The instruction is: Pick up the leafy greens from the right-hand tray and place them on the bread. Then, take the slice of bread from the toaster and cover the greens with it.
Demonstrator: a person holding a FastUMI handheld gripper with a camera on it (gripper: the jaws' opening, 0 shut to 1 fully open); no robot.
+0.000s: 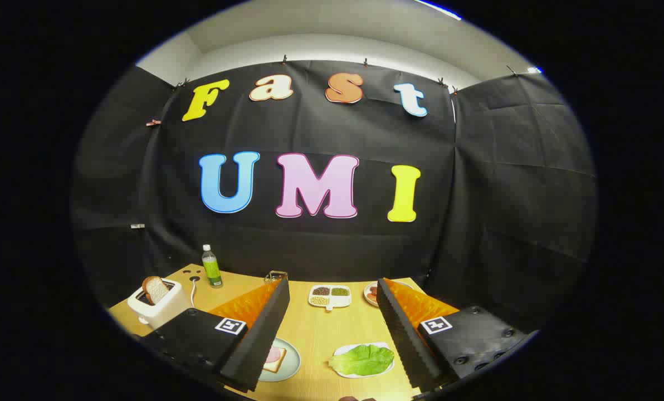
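The gripper (332, 328) hangs released, fingers spread wide, grasping nothing, ready to straddle the leafy greens (362, 359) on their tray (344, 351) at five o'clock. The toaster (159, 306) offers its slice (155, 289) upright at nine o'clock.

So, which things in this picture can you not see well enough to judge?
- Bread on the plate, gripper view: partly hidden behind one finger; its topping is unclear.
- Divided dish: too small to identify its fillings.
- Far plate: half hidden by the other finger.
- Toaster: slot hidden by its bread slice.
- Gripper: open above the table, holding nothing; greens lie ahead.
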